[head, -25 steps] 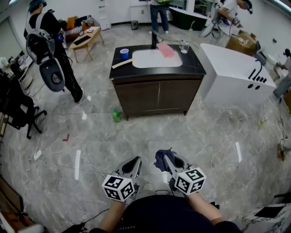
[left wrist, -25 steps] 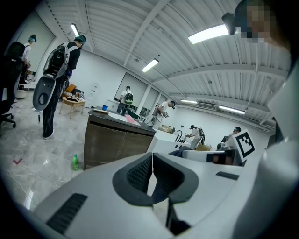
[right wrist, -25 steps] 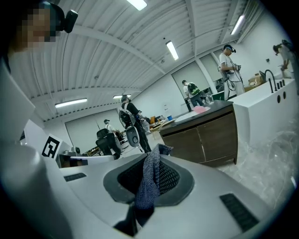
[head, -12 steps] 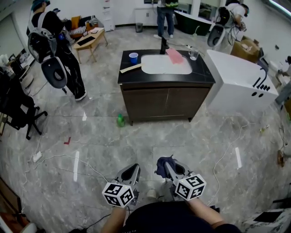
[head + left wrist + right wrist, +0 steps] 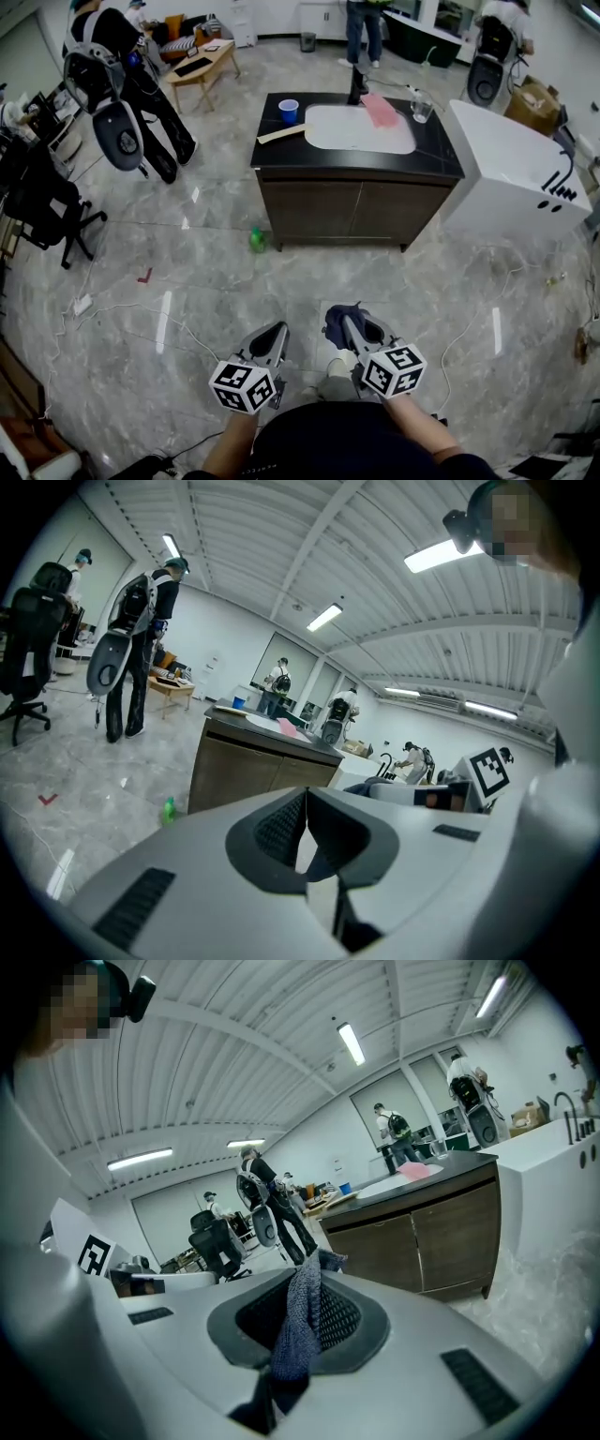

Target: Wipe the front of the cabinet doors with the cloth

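A dark wood cabinet [image 5: 356,211] with two front doors stands well ahead of me under a black top with a white sink; it also shows as the cabinet [image 5: 253,771] and cabinet [image 5: 422,1246] in the gripper views. My right gripper [image 5: 345,325] is shut on a dark blue cloth [image 5: 336,323], which hangs as a grey-blue cloth [image 5: 302,1321] between its jaws. My left gripper [image 5: 272,339] is shut with nothing in it. Both are held low near my body, far from the doors.
A green bottle [image 5: 256,240] stands on the floor by the cabinet's left corner. A white tub [image 5: 511,183] sits right of it. Cables trail across the marble floor. A person with hanging gear [image 5: 117,89] stands at the left. A blue cup [image 5: 289,110] and pink cloth [image 5: 382,110] lie on top.
The view has shifted so the cabinet sits a little further right and nearer. Both grippers stay in front of my body, the cloth still held in the right one.
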